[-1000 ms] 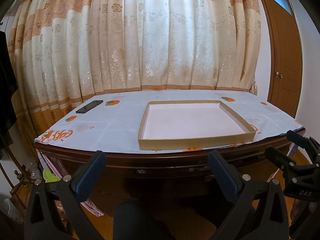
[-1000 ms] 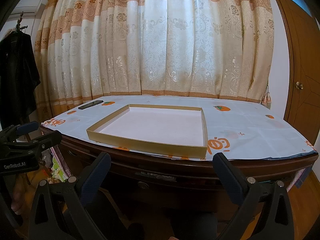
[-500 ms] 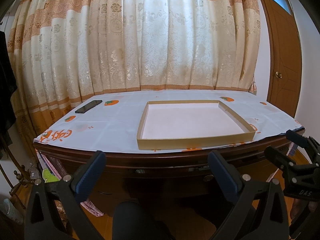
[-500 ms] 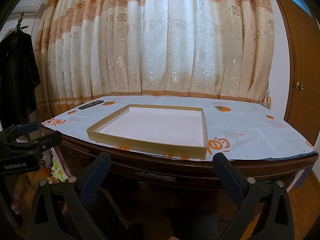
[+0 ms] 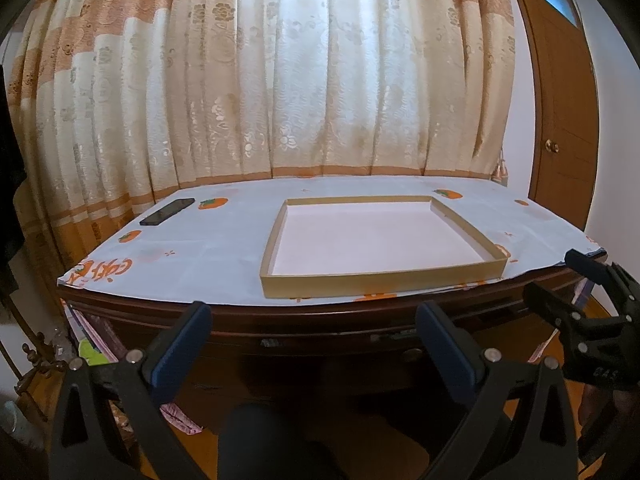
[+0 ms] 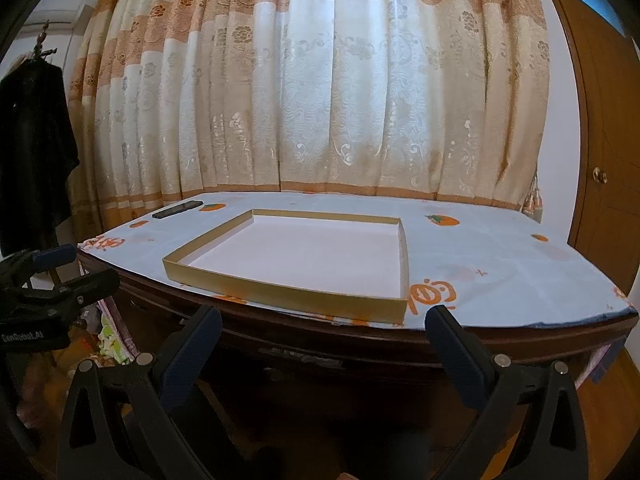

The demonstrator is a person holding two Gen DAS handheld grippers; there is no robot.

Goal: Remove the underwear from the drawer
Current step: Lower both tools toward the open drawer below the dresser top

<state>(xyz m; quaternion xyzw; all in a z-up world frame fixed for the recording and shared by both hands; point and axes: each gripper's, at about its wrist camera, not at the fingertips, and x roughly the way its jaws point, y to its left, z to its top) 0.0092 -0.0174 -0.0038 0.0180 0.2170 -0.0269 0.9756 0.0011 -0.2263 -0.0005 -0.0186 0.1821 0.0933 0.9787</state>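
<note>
Both grippers, left gripper (image 5: 312,344) and right gripper (image 6: 324,346), hang spread and empty before the desk. Drawer front (image 6: 304,356) lies ahead and below, probably shut, running left-right; right looks nearer. Underwear unseen.

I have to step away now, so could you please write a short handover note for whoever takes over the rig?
Left gripper: open, holds nothing, hovers before the desk's front edge.
Right gripper: open, holds nothing, level with the left.
Tray: shallow, nothing in it, on the tablecloth near the front edge. A phone lies at the far left.
Drawer: under the desk top, apparently shut; no underwear in view.
Done: nothing that shows.
Left: open the drawer, take the underwear out, probably into the tray.
</note>
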